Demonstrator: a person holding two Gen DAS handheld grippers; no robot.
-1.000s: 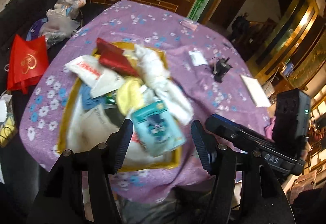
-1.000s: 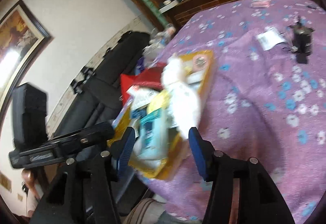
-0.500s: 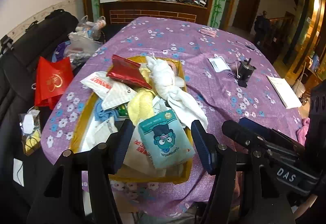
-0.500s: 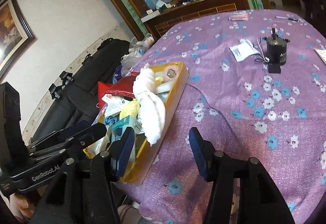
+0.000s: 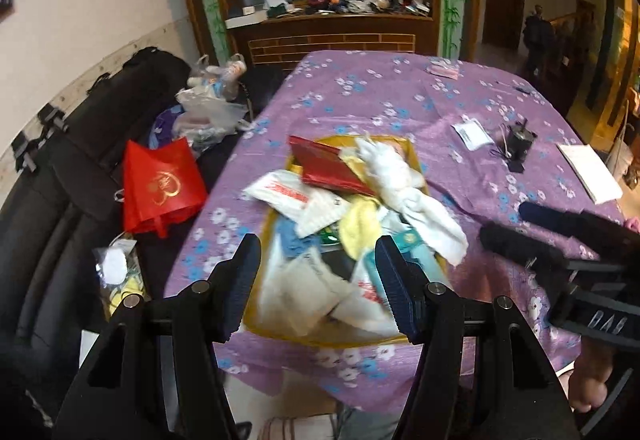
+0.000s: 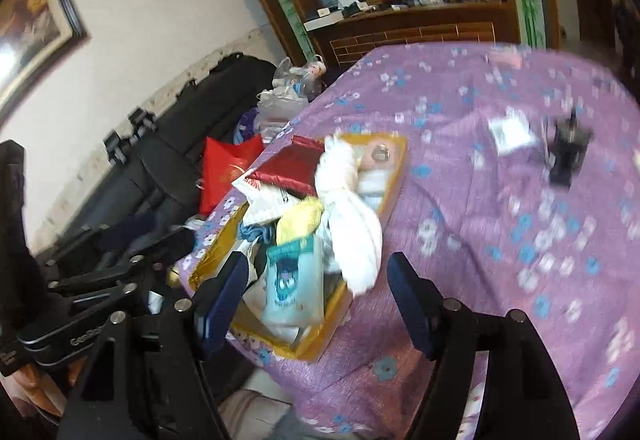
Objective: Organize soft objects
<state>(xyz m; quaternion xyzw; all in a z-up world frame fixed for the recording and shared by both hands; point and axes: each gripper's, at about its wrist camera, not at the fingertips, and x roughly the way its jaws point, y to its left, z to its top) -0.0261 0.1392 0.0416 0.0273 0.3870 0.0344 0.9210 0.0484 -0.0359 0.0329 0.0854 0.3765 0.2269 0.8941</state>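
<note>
Overflowing yellow tray (image 5: 414,155), white cloth (image 5: 416,207), red packet (image 5: 328,167)

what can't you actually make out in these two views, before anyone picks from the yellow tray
- Yellow tray, both views: its floor and lower items are buried under the pile.
- White packet, left wrist view: the red print is too blurred to read.
- Small black device, right wrist view: motion blur smears it, so its type is unclear.
- Teal packet, left wrist view: mostly hidden behind the left tool.
- Right tool: jaws opening, nothing between them.
</note>
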